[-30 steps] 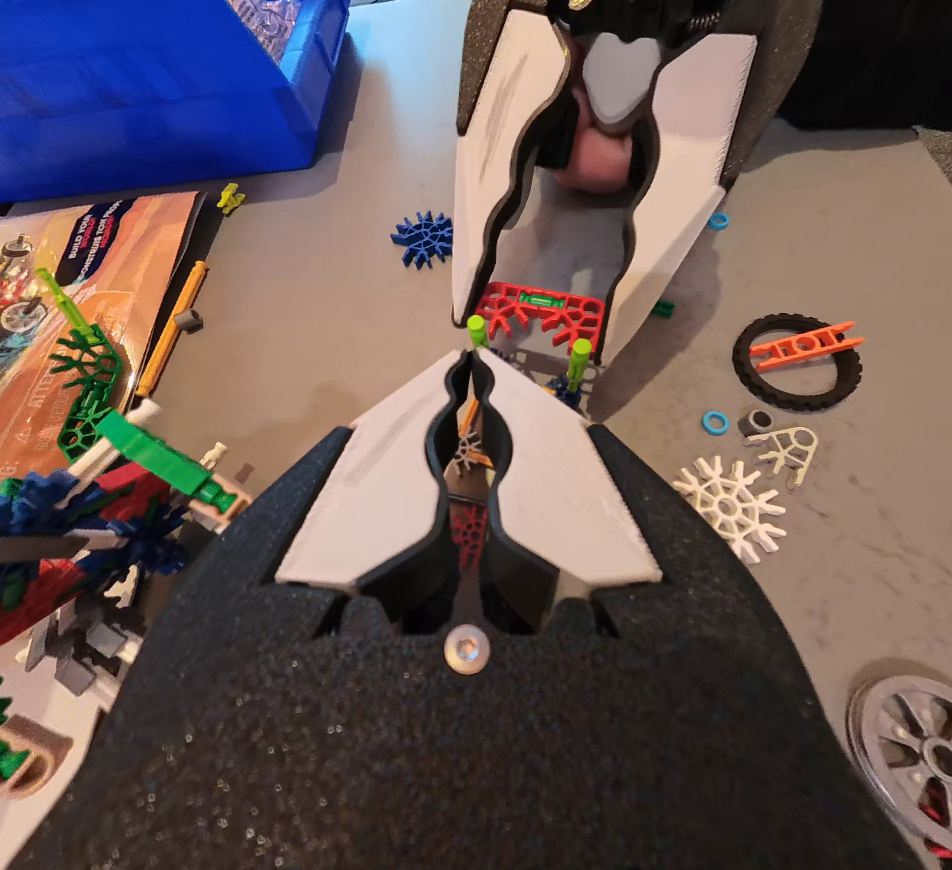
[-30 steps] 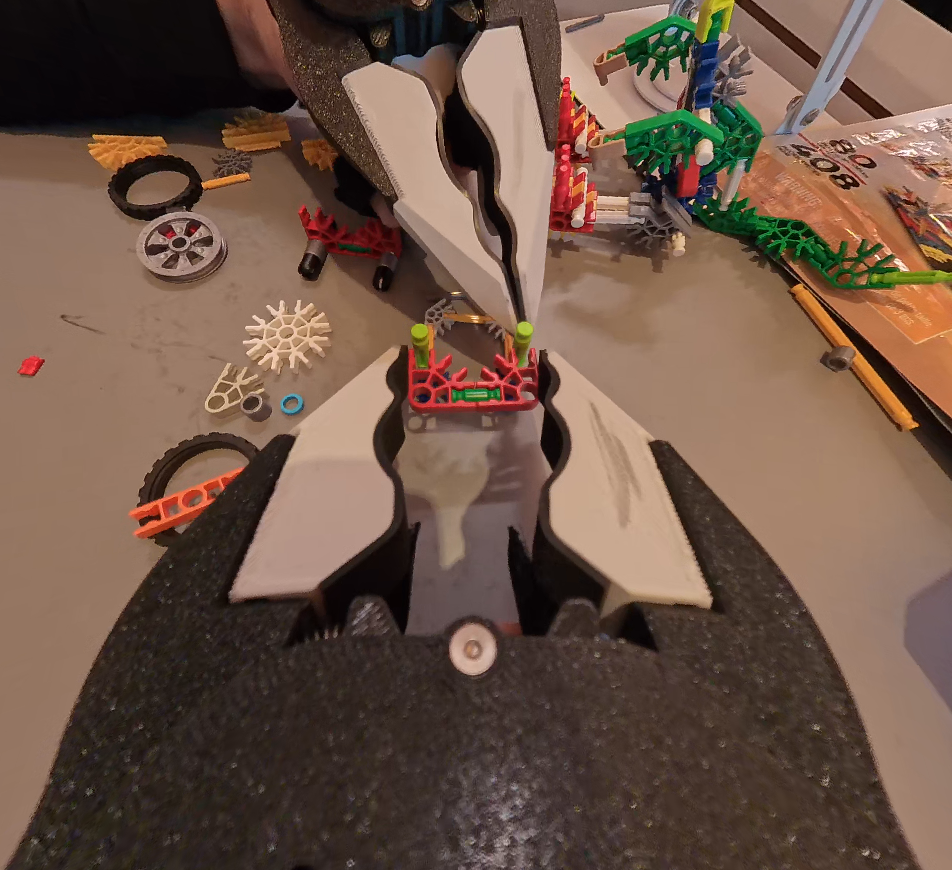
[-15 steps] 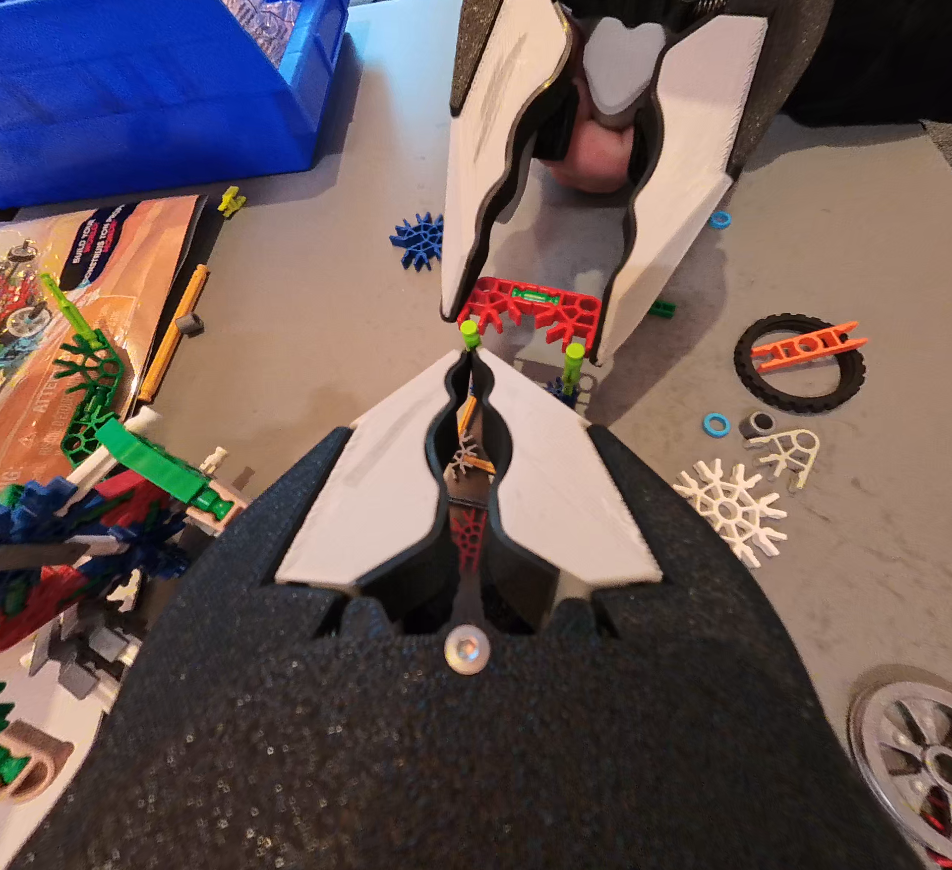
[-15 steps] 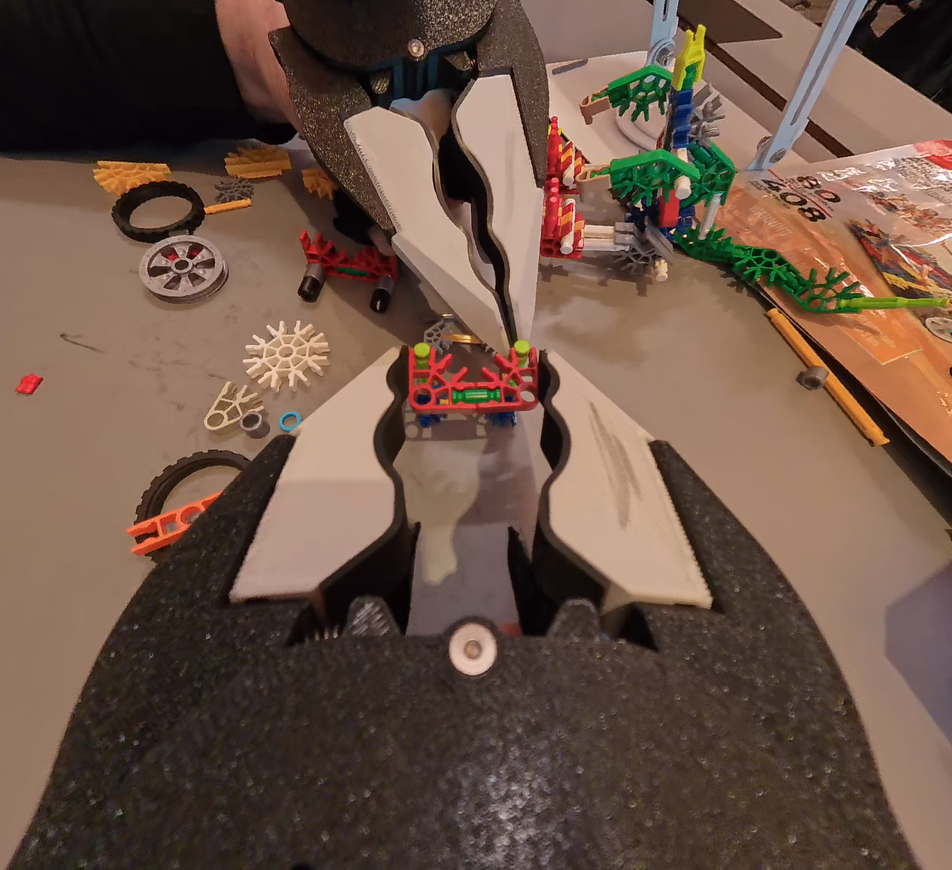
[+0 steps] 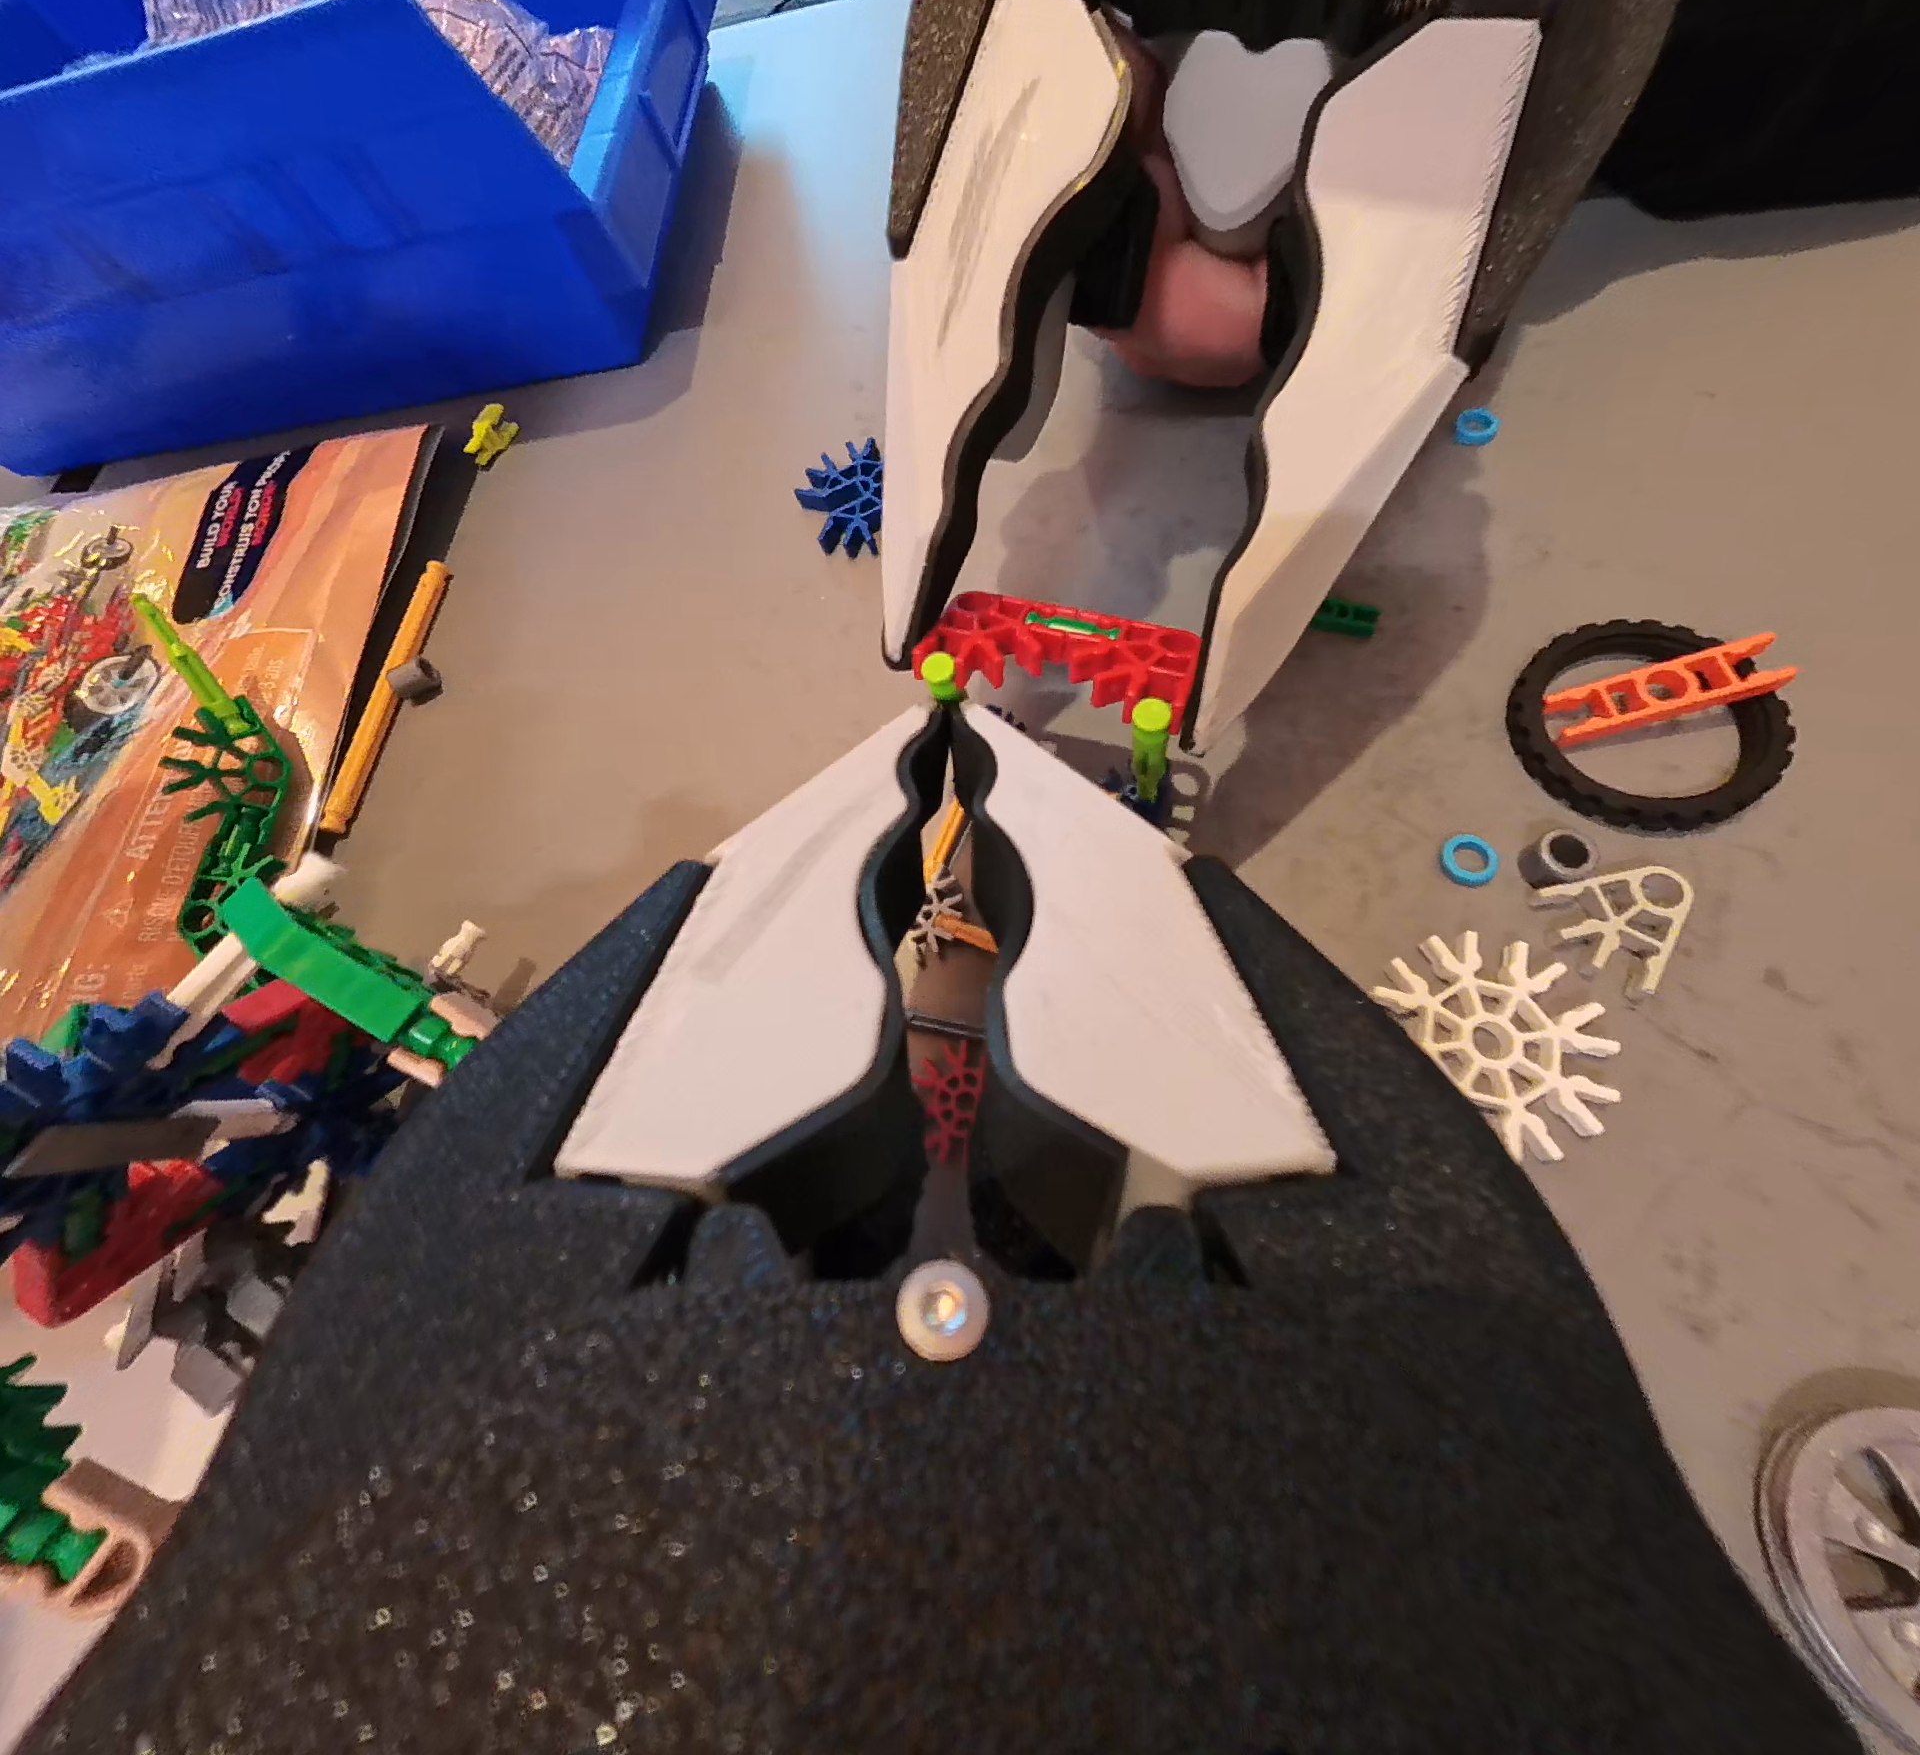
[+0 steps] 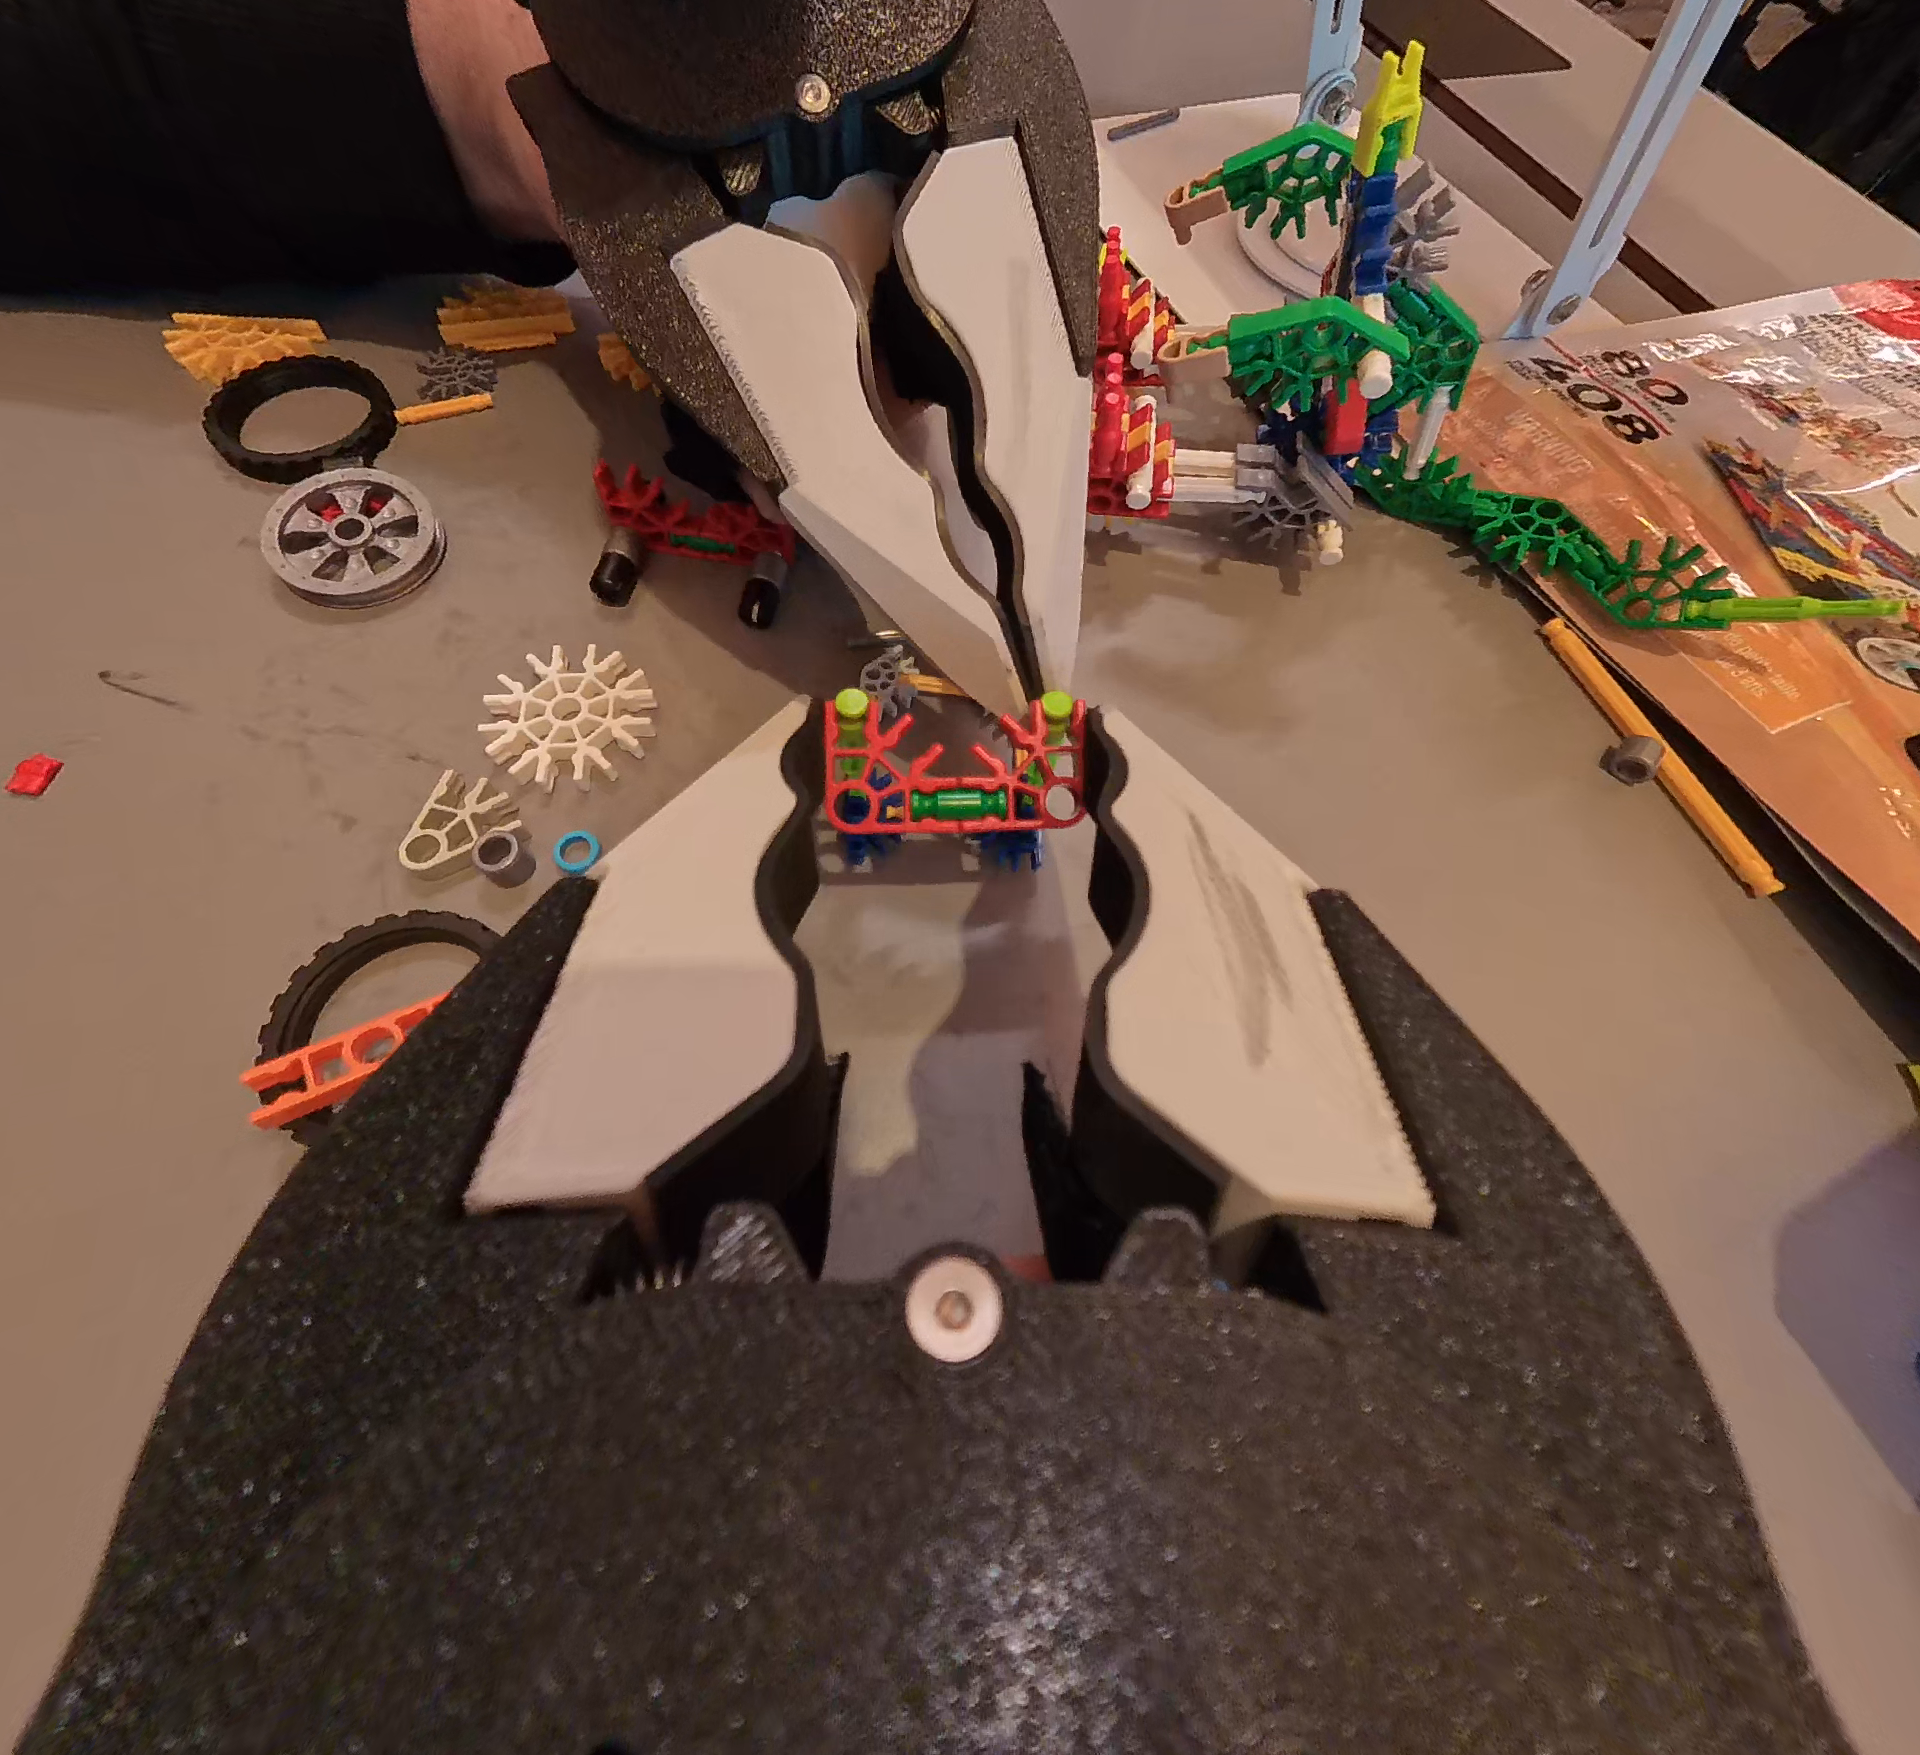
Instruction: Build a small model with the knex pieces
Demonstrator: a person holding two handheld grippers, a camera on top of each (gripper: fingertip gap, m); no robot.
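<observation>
A small build of a red connector panel (image 6: pixel 956 775) with two upright lime green rods and blue connectors underneath sits between my right gripper's (image 6: pixel 951 734) fingers, which are shut on its two ends. It also shows in the left wrist view (image 5: pixel 1060 651), a little above the grey table. My left gripper (image 5: pixel 940 718) comes from the opposite side with its jaws together. Its tips pinch one lime green rod (image 5: pixel 938 671), which in the right wrist view (image 6: pixel 1057 706) is the rod at the right. The second lime rod (image 5: pixel 1148 729) stands free.
A blue bin (image 5: pixel 312 199) stands far left. A booklet in a bag (image 5: pixel 156 666) and a green, red and blue model (image 6: pixel 1340 375) lie beside it. A white snowflake connector (image 5: pixel 1496 1045), a black tyre (image 5: pixel 1652 729), a silver hub (image 6: pixel 353 536) and a yellow rod (image 6: pixel 1652 749) lie around. Less than 4 cm separates the two grippers' tips. My right tips are roughly 15 centimeters from the silver hub (image 6: pixel 353 536).
My right gripper has risen and tilted with the red panel build, so the blue connectors under it now show. My left gripper stays pinched at the lime rod.
</observation>
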